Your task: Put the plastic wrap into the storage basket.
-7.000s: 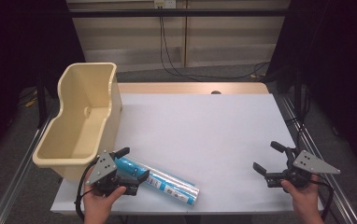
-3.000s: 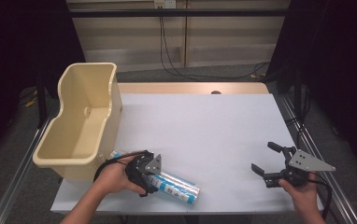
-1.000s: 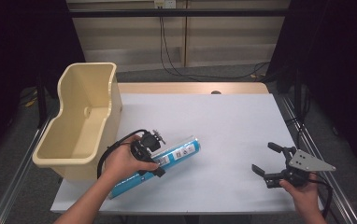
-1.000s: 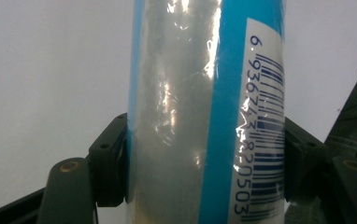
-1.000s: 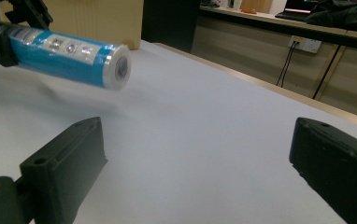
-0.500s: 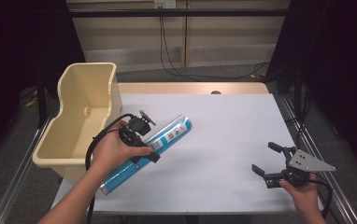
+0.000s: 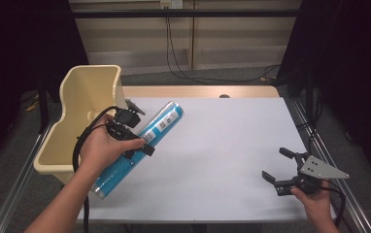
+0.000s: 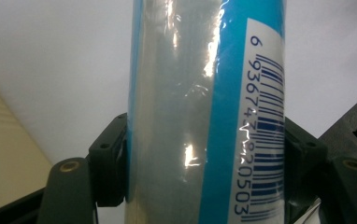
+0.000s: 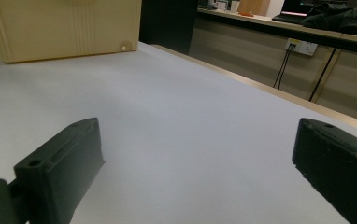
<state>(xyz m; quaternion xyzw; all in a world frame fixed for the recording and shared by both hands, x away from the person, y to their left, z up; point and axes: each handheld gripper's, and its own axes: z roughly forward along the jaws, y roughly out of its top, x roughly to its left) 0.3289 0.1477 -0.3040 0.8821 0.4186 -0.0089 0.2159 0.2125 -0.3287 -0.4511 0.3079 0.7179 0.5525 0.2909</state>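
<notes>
- The left gripper is clamped across the middle of a long blue tube; in the left gripper view the two black jaws press on the tube from either side.
- The tube is held off the white table, just beside the beige bin and level with its open top. It lies slanted, its far end pointing away from the person and its near end hanging over the table's near edge, below the bin.
- The tube has a clear or silvery wrapped stretch down its length next to a bright blue stretch; the film looks wrinkled and shiny.
- A white label panel on the blue side carries a barcode. The digits beside it start with 6 9367 and end with 0503; the ones between are creased and glared out, so they cannot be read for sure.
- From the high view a small white patch with dark marks sits on the tube near the far end, too small to read. No brand name can be made out.
- The right gripper rests low over the table, well apart from the bin, at the near right corner. Its jaws stand wide apart with nothing between them, bare white table showing in the gap.
- In the right gripper view the bin's ribbed beige wall stands at the far side of the table.
</notes>
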